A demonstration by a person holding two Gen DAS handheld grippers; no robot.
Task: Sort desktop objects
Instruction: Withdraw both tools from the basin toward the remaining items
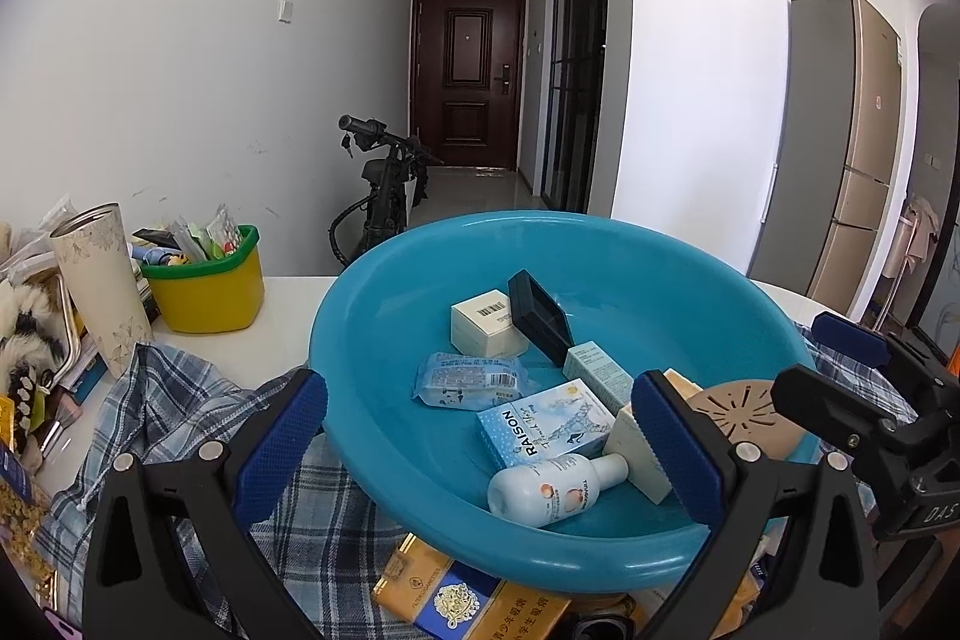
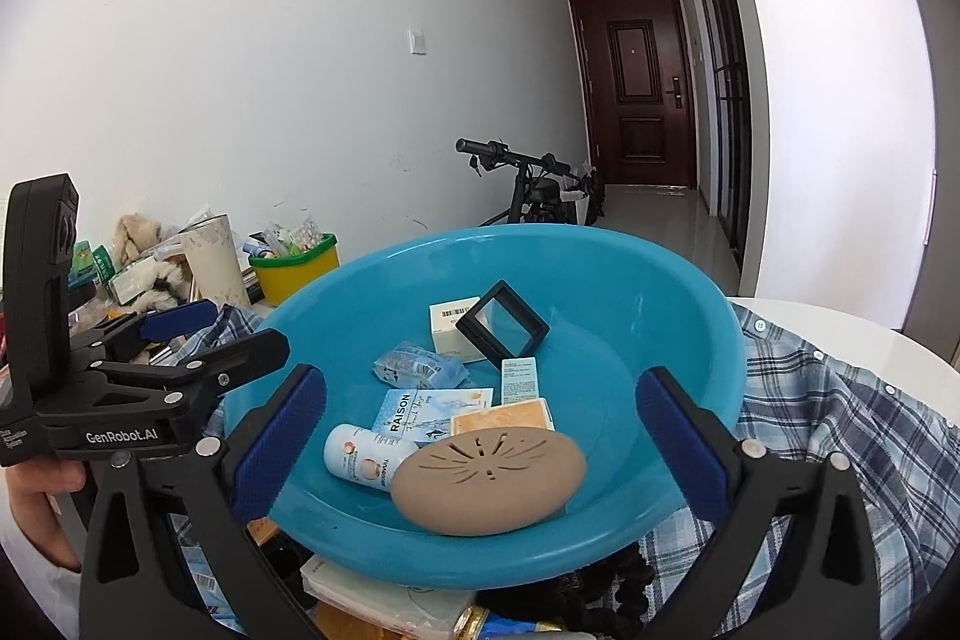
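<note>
A big blue basin point(image 1: 384, 292) point(image 2: 690, 316) sits on the cluttered table and holds several small items: a white lotion bottle point(image 1: 549, 487) point(image 2: 360, 457), a blue RAISON box point(image 1: 543, 421) point(image 2: 420, 412), a wipes pack point(image 1: 471, 379), a cream box point(image 1: 480, 322), a black frame case point(image 1: 540, 316) point(image 2: 503, 325) and a tan oval lid point(image 2: 489, 478) point(image 1: 744, 415). My left gripper point(image 1: 480, 451) is open and empty over the basin's near side. My right gripper point(image 2: 480, 445) is open and empty, with the tan lid lying between its fingers.
A plaid shirt point(image 1: 180, 400) point(image 2: 840, 400) lies under and around the basin. A yellow bin with a green rim point(image 1: 207, 289) and a patterned tumbler point(image 1: 99, 280) stand at the left. A gold and blue carton point(image 1: 468, 601) lies under the basin's front edge.
</note>
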